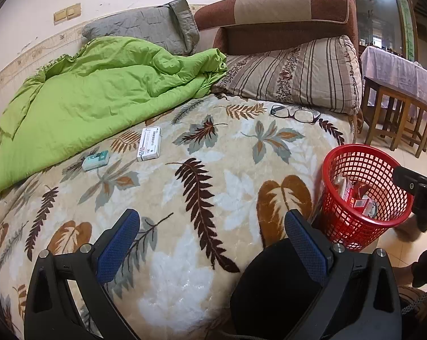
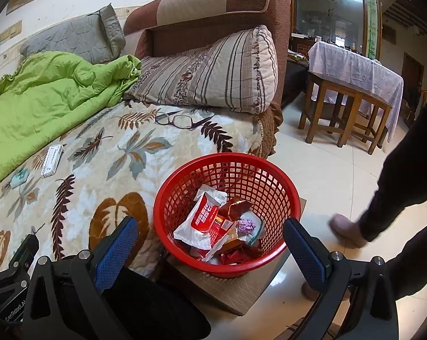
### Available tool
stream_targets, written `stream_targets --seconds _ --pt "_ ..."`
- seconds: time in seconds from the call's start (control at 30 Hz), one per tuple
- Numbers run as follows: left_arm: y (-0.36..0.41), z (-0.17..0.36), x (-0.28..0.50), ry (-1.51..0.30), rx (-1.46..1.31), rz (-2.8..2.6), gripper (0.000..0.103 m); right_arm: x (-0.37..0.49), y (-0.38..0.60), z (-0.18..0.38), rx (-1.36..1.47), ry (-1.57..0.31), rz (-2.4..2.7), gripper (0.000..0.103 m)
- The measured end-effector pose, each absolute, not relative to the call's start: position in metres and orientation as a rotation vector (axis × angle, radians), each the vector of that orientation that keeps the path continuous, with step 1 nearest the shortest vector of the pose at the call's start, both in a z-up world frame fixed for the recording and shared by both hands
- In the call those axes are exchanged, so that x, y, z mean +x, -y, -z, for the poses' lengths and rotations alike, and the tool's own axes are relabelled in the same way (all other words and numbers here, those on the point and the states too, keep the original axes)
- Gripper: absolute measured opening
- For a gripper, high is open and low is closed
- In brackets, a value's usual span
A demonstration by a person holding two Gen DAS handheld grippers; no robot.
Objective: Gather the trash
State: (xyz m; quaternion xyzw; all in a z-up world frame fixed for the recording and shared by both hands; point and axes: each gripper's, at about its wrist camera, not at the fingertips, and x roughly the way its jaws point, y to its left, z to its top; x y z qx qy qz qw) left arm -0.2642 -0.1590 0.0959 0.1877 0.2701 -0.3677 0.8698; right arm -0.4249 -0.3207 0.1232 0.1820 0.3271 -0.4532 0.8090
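Note:
A red mesh basket [image 2: 227, 170] stands on a flat cardboard piece beside the bed, holding several wrappers [image 2: 207, 218]; in the left wrist view the basket [image 1: 363, 170] is at the right. On the leaf-patterned blanket [image 1: 202, 187] lie a white box [image 1: 150, 143] and a small teal packet [image 1: 95, 161], and the same white box [image 2: 52, 160] and teal packet [image 2: 19, 178] show in the right wrist view. My left gripper [image 1: 212, 243] hovers open over the blanket, nothing between its fingers. My right gripper [image 2: 210, 248] hangs open just above the basket's near rim, empty.
Black glasses [image 1: 295, 113] rest near the striped pillow [image 1: 298, 76]. A green quilt [image 1: 100, 90] covers the bed's left side. Wooden stools [image 2: 343, 119] under a cloth-covered table stand on the tiled floor at the right. A person's dark sleeve [image 2: 397, 187] and foot are by the basket.

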Motion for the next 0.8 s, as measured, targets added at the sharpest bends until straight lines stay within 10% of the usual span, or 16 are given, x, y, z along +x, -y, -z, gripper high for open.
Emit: stream_targets --seconds 0.8 --pt "0.1587 -0.0943 -0.2623 -0.573 0.38 0.776 0.102 -0.4189 0.3202 -0.1191 0.38 -0.724 0.97 0.103"
